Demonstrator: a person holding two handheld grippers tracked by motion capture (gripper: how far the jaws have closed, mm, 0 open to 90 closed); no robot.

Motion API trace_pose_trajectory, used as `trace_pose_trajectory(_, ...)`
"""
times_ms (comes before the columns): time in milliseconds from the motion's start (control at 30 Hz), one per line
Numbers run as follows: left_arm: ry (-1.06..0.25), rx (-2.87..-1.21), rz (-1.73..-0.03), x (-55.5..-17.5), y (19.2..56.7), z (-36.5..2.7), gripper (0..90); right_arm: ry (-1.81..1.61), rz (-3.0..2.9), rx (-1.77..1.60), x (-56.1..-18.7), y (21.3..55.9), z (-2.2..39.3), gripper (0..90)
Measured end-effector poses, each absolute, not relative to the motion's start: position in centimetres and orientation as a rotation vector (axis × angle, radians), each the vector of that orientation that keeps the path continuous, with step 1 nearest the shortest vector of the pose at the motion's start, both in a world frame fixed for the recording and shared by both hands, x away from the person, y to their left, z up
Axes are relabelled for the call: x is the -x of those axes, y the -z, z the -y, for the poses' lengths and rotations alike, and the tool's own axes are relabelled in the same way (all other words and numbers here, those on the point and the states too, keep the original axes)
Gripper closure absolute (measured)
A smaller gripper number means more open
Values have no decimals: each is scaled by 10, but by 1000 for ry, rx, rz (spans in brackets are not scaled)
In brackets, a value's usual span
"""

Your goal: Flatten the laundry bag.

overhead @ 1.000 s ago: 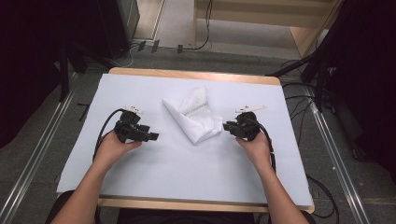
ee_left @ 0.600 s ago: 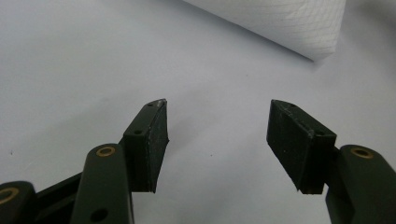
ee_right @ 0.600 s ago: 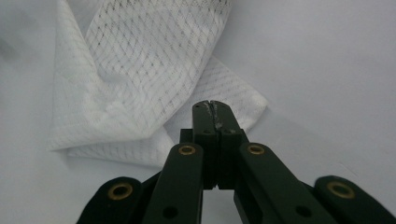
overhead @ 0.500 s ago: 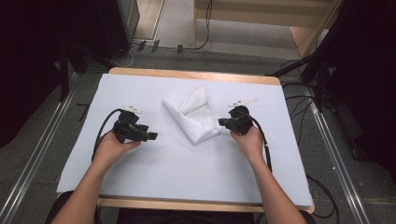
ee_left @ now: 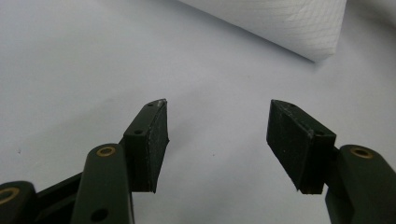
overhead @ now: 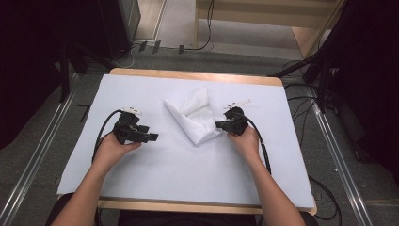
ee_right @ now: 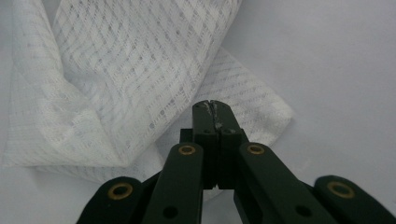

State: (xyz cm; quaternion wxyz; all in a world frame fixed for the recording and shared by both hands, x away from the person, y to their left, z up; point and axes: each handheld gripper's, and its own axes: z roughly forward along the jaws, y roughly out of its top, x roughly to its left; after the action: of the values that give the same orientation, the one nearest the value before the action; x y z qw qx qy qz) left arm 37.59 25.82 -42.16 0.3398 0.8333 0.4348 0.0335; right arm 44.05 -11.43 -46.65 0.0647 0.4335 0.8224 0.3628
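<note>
Two tongs in play, one per hand. No readable brands, labels or writing anywhere I can see.

Left tongs (overhead: pixel 153 137) sit lower left of centre in the high view, held low over the tabletop (overhead: pixel 155 179), pointing right toward frame centre. Jaws spread wide w/ nothing between them; left gripper view shows bare white surface in the gap and the cloth's (ee_left: pixel 285 23) folded edge along the top right, well apart.

Right tongs (overhead: pixel 219 125) sit right of centre, pointing left, tips at the cloth's (overhead: pixel 195 117) right edge. Jaws just closed and are pressed together; in the right gripper view the tongs (ee_right: pixel 212 105) lie over the white mesh cloth (ee_right: pixel 116 70), but whether a fold is pinched I can't tell.

Cloth lies folded, mid-frame, slightly above centre.
</note>
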Motion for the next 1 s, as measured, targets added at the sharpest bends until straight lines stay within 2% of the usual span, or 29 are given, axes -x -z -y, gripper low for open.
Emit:
trace_pose_trajectory(300,-95,-2169,-1141,-375,422,-263,395,-1109,-2499,-1298,-442,469,111,900)
trace_pose_trajectory(1000,-105,-2145,-1180,-373,420,-275,393,-1246,-2501,-1155,-426,439,89,900)
